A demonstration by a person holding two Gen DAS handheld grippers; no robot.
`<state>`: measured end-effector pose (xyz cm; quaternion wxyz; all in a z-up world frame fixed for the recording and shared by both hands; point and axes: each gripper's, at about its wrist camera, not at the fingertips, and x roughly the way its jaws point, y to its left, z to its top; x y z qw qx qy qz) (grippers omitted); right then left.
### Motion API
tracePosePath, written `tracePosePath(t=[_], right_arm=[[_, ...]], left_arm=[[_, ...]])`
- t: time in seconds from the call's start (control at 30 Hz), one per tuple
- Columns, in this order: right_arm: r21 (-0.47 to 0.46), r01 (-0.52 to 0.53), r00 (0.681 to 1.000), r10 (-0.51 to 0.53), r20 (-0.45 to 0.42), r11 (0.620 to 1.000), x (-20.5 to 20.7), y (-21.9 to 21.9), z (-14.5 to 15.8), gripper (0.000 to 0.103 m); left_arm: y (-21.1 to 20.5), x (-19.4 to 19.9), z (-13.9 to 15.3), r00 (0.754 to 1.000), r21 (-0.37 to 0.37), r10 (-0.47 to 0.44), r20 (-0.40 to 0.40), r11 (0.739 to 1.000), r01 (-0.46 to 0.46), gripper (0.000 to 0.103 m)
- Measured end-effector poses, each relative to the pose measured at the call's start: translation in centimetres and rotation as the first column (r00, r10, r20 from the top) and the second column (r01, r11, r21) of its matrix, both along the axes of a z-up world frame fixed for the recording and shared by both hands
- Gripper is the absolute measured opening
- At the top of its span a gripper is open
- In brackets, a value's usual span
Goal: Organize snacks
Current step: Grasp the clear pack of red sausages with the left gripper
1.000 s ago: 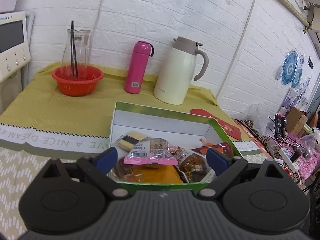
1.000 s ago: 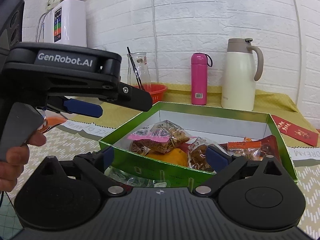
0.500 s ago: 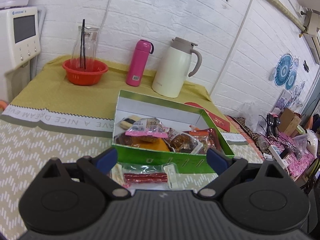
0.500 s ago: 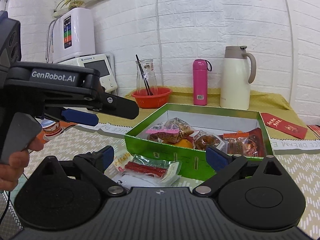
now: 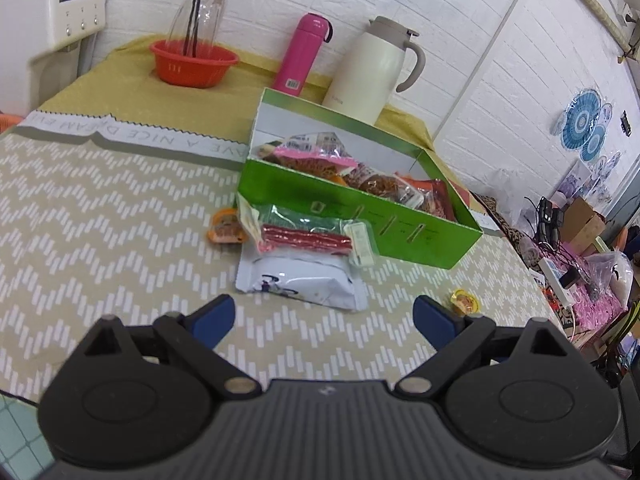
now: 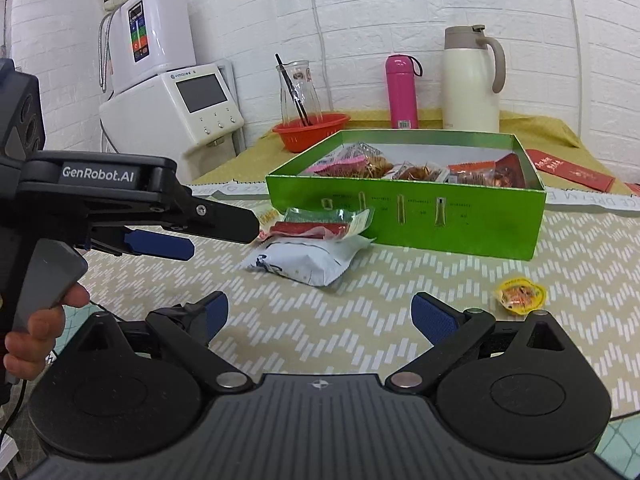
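Note:
A green box [image 5: 360,208] [image 6: 404,216] holds several wrapped snacks. In front of it lie a clear pack of red sausages [image 5: 308,236] [image 6: 320,226] on top of a white pouch [image 5: 300,276] [image 6: 308,260]. A small orange snack [image 5: 226,231] rests left of them. A yellow jelly cup [image 5: 464,302] [image 6: 519,294] sits on the cloth to the right. My left gripper [image 5: 324,318] hangs open, short of the white pouch, and shows from the side in the right wrist view [image 6: 168,240]. My right gripper [image 6: 320,316] is open above bare cloth.
At the back stand a red basket with a glass carafe [image 5: 194,60] [image 6: 310,130], a pink bottle [image 5: 304,56] [image 6: 402,92] and a cream thermos jug [image 5: 370,72] [image 6: 472,80]. A white appliance [image 6: 172,108] is at the left. A red envelope [image 6: 568,168] lies right of the box.
Both grippers have pulled back from over the box toward the near table edge. The pouch, sausage pack and jelly cup have come into view. Both stay open.

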<state>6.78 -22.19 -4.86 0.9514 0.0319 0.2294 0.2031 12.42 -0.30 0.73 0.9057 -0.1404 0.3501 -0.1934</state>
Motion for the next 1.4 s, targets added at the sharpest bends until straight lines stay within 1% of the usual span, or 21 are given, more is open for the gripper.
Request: tracePosePath(t=[0.23,0.5,0.63,0.73,0.77,0.8,0.83,0.87,0.9,1.0,1.07,1.1,1.17,1.2,1.3,1.33,1.4], right_arm=[[0.005,0.016,1.0,-0.016,-0.004,1.0,0.6,0.2,-0.1,0.103],[0.006,0.032,0.999,-0.032,0.002,0.999,3.0,1.0,0.4,0.103],[0.034,0.078,0.997,-0.079,0.022,0.996,4.3,0.6,1.0,0.103],[0.073,0.126,0.992,-0.127,0.014,0.989,5.7,0.0,1.4,0.103],[0.079,0.133,0.991,-0.133,0.005,0.988,6.2,-0.2,1.4,0.099],[0.082,0.137,0.991,-0.136,-0.008,0.987,6.7,-0.3,1.4,0.088],[0.082,0.138,0.99,-0.137,-0.019,0.987,7.1,-0.2,1.3,0.083],[0.082,0.137,0.99,-0.135,-0.027,0.987,7.5,-0.2,1.2,0.075],[0.079,0.135,0.991,-0.133,-0.031,0.988,7.7,-0.1,1.0,0.074],[0.083,0.129,0.991,-0.127,-0.036,0.988,8.0,0.0,0.6,0.071],[0.09,0.119,0.992,-0.116,-0.045,0.989,8.2,0.2,0.4,0.068],[0.09,0.112,0.993,-0.108,-0.049,0.99,8.3,0.3,0.3,0.067],[0.086,0.096,0.994,-0.091,-0.058,0.992,8.6,0.6,0.2,0.065],[0.082,0.089,0.995,-0.084,-0.062,0.993,8.6,0.8,0.2,0.053],[0.072,0.07,0.996,-0.066,-0.059,0.995,8.3,1.1,0.1,0.026],[0.064,0.065,0.997,-0.062,-0.048,0.996,8.0,1.1,0.3,0.022],[0.054,0.049,0.998,-0.047,-0.04,0.997,7.1,1.1,0.6,0.02]], left_arm=[[0.9,1.3,0.1,1.0,-0.018,0.027,0.0,0.999,-0.027,0.094],[1.8,3.8,-0.1,0.999,-0.048,0.053,0.009,0.997,-0.052,0.094],[1.7,4.8,-0.2,0.999,-0.052,0.039,0.021,0.998,-0.038,0.093],[1.6,5.7,-0.3,0.999,-0.06,0.032,0.025,0.998,-0.031,0.09],[1.6,6.0,-0.4,0.999,-0.062,0.031,0.027,0.998,-0.029,0.087],[1.5,6.2,-0.4,0.999,-0.057,0.03,0.028,0.998,-0.028,0.085],[1.4,6.6,-0.5,0.999,-0.051,0.026,0.026,0.998,-0.025,0.073],[1.3,6.9,-0.7,1.0,-0.045,0.022,0.019,0.999,-0.021,0.061],[1.3,7.3,-0.9,1.0,-0.04,0.016,0.01,0.999,-0.016,0.059],[1.1,7.8,-1.6,1.0,-0.022,0.012,-0.002,1.0,-0.012,0.056],[1.1,8.0,-1.9,1.0,-0.027,0.007,-0.011,1.0,-0.007,0.043],[1.1,8.1,-2.1,1.0,-0.028,0.003,-0.017,1.0,-0.003,0.041],[0.9,8.1,-2.2,1.0,-0.025,-0.013,-0.027,1.0,0.012,0.022],[0.8,8.0,-2.3,1.0,-0.019,-0.012,-0.027,1.0,0.011,0.022],[0.7,7.2,-1.9,1.0,-0.01,-0.019,-0.012,1.0,0.019,0.017],[0.8,6.8,-1.8,1.0,-0.017,-0.023,-0.009,1.0,0.022,0.017],[1.0,5.5,-1.2,1.0,-0.031,-0.03,0.002,0.999,0.03,0.017]])
